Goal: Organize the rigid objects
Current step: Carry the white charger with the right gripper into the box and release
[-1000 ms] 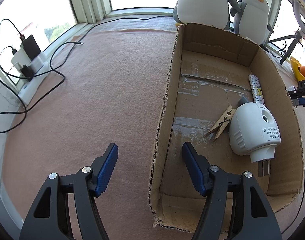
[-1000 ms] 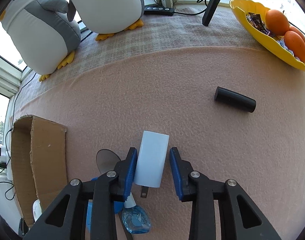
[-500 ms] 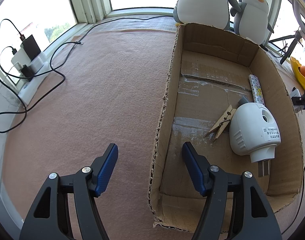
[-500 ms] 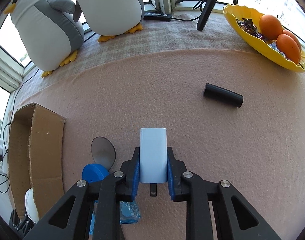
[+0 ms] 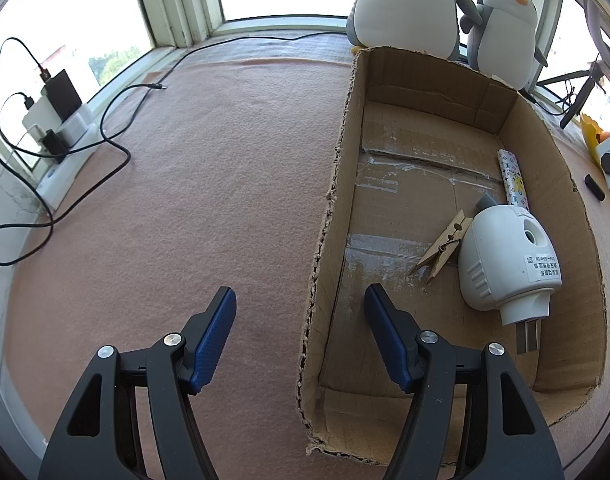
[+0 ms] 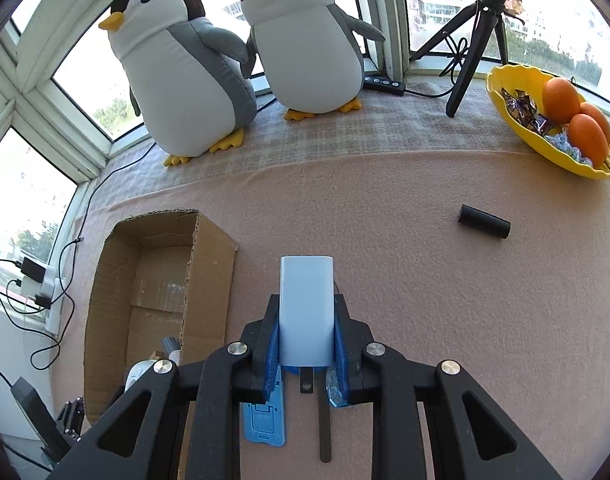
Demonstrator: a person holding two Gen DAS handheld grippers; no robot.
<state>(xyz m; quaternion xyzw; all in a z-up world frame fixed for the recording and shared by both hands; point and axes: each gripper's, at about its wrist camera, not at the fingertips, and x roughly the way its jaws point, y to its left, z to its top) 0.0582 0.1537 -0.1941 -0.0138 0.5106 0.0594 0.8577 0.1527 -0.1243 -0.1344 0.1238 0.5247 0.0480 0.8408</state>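
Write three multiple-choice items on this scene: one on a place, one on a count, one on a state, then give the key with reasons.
1. Where does the wooden clothespin lie?
A. In the open cardboard box
B. In the yellow bowl
C. On the pink felt

2. How many plush penguins stand by the window?
A. One
B. Two
C. Three

3. What is the right tool doing?
A. Open, empty
B. Shut on a black cylinder
C. Shut on the white rectangular charger block

Key: 1 A, it rests on the box floor beside the white plug-in device. 2 B, two penguins show. 3 C, both blue pads press the block's sides.
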